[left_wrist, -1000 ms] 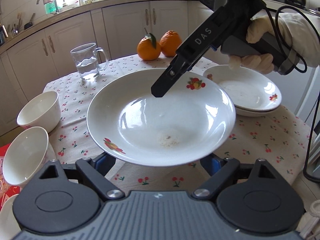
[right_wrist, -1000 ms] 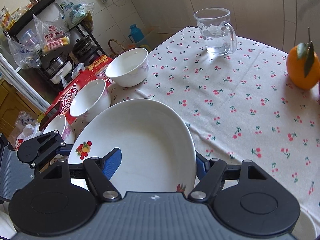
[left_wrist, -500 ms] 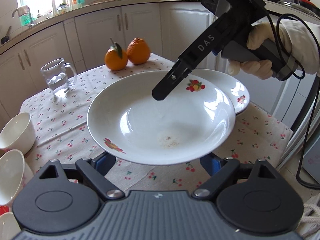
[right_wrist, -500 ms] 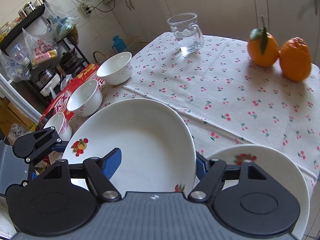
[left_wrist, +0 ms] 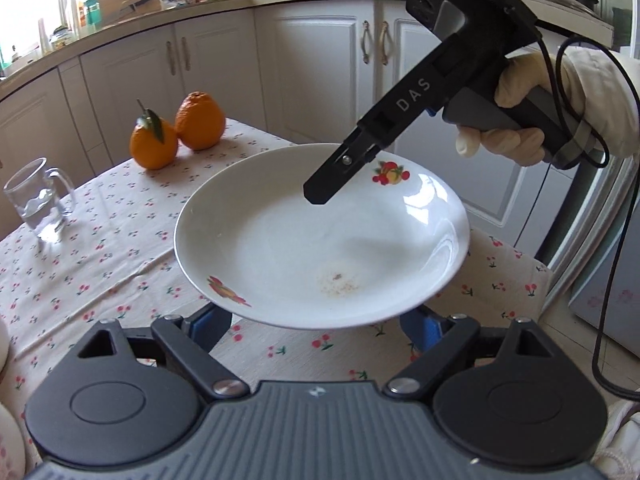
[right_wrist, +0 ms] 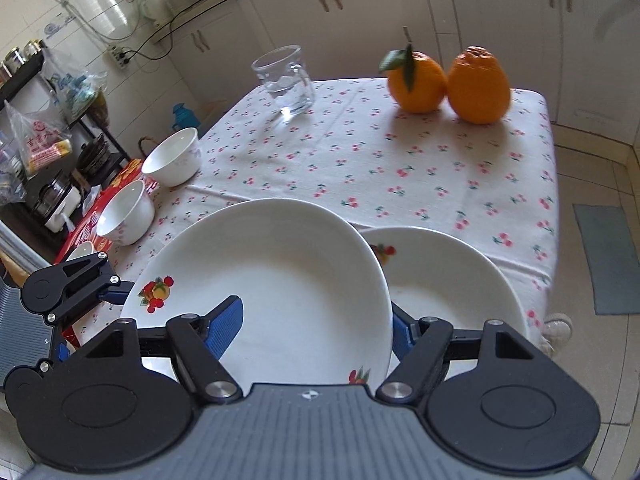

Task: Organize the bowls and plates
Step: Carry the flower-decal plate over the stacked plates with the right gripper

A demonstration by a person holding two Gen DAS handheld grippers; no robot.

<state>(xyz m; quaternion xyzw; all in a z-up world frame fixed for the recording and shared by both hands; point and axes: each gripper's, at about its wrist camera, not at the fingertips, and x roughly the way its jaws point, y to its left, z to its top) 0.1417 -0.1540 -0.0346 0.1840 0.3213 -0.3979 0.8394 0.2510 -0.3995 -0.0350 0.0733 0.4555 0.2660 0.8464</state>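
Observation:
A white deep plate with fruit prints [left_wrist: 320,240] [right_wrist: 280,280] hangs in the air over the table's near right corner. My right gripper [right_wrist: 312,332] is shut on its rim, one blue pad [right_wrist: 224,324] lying inside the plate and the other finger under it; from the left wrist it shows as a black finger [left_wrist: 332,184] on the far rim. My left gripper [left_wrist: 316,324] is closed wide on the plate's underside from the opposite side, its tips hidden. Just right of the held plate, stacked white plates [right_wrist: 448,280] lie on the table.
Two white bowls [right_wrist: 172,156] [right_wrist: 124,212] stand at the table's left edge, beside a red box [right_wrist: 92,224]. A glass mug [right_wrist: 286,80] and two oranges [right_wrist: 416,80] stand at the far side. The table's right edge [right_wrist: 548,200] drops to tiled floor.
Both grippers have carried the plate rightward across the table. The bowls have left the left wrist view, and the stacked plates have come up beside the held plate.

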